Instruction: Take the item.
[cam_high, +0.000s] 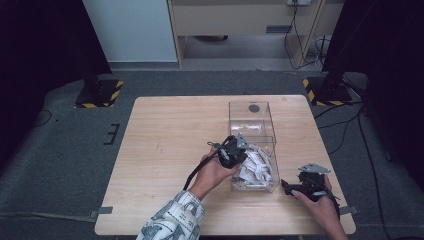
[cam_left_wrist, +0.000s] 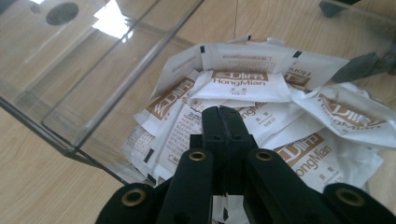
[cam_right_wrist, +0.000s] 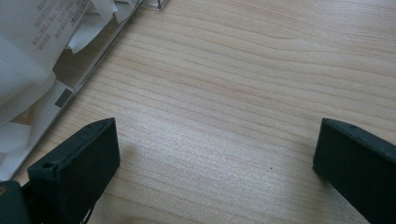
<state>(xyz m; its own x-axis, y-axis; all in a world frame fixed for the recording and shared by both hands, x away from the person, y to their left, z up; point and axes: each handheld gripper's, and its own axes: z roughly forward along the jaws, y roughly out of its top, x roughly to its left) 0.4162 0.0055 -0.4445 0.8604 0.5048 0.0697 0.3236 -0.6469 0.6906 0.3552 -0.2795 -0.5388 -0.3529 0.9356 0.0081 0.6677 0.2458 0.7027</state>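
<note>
A heap of white paper sachets (cam_left_wrist: 261, 100) is shown at the centre of the left gripper view, lying in the near end of a clear plastic box (cam_high: 252, 127) on the worktop (cam_high: 165, 145). The left gripper (cam_left_wrist: 223, 116) is seen clenched above the heap; whether a sachet edge is pinched cannot be told. The right gripper (cam_right_wrist: 217, 154), lower in its own view, is held released over bare wood. The sachets are judged light, limp and slippery; a free corner or edge is best pinched.
</note>
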